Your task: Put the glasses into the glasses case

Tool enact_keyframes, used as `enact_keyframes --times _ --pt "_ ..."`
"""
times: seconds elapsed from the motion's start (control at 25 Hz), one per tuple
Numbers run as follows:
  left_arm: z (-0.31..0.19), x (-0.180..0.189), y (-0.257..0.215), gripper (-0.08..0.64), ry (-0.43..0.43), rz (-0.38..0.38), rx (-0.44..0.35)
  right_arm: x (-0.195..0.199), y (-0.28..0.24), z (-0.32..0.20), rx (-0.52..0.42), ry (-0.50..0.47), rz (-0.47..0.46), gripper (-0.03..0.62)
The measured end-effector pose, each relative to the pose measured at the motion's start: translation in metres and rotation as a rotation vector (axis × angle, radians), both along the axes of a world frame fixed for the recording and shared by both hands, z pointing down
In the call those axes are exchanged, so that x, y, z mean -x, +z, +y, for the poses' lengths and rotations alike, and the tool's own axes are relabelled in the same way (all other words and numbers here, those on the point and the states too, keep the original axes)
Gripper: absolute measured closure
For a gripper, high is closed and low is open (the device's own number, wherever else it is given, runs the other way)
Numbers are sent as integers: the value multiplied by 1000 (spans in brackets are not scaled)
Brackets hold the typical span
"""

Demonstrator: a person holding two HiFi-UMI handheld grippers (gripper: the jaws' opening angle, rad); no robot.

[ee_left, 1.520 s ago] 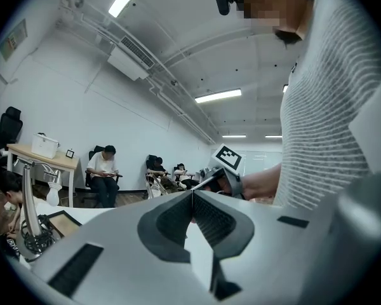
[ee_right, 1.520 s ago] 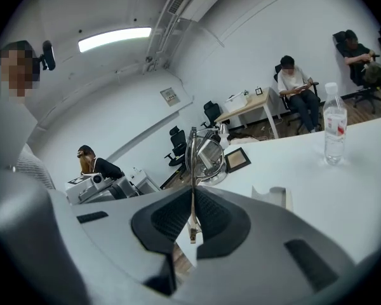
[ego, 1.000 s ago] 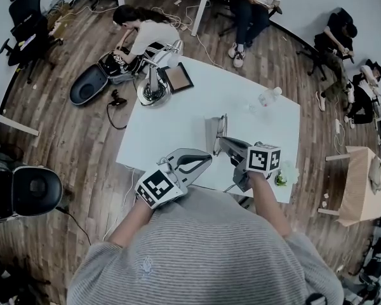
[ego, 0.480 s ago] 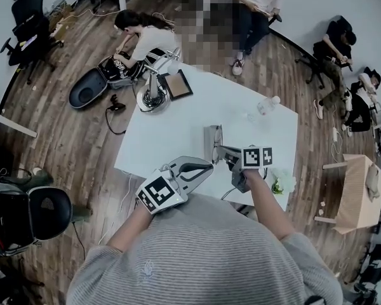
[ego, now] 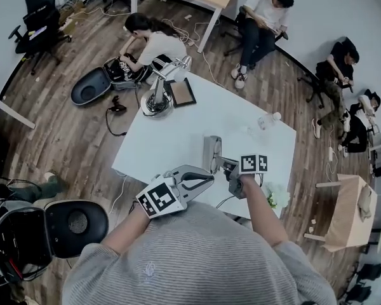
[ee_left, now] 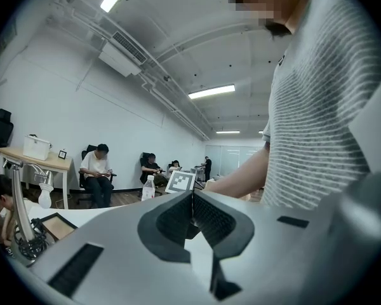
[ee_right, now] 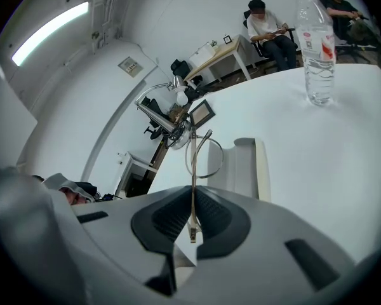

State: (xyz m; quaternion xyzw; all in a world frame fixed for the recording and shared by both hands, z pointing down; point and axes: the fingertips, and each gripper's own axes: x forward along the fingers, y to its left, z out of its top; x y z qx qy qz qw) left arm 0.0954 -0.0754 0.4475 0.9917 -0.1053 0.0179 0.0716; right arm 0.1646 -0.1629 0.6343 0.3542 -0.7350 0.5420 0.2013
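Note:
My right gripper (ee_right: 192, 194) is shut on one temple arm of thin wire-framed glasses (ee_right: 203, 150), which stick out ahead of the jaws, lenses forward. Just beyond the lenses an open grey glasses case (ee_right: 246, 164) lies on the white table (ee_right: 330, 164). In the head view the case (ego: 211, 152) sits near the table's front edge, and the right gripper (ego: 223, 165) slants down at its near end. My left gripper (ego: 206, 178) hovers level at that front edge, left of the right one. Its jaws (ee_left: 192, 199) are shut with nothing between them.
A clear water bottle (ee_right: 317, 49) stands at the table's far right side. A desk lamp (ego: 157, 94) and a dark framed panel (ego: 181, 93) occupy the far left corner. Several people sit around the room, and one crouches by an open suitcase (ego: 89, 86).
The right gripper has come down with the glasses toward the near end of the case. The left gripper has stayed where it was.

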Motion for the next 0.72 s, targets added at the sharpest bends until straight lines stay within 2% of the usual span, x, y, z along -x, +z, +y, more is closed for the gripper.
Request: enact_keyframes --times 0.72 --pt "3 3 7 548 5 -22 4 -6 41 -16 141 -76 65 568"
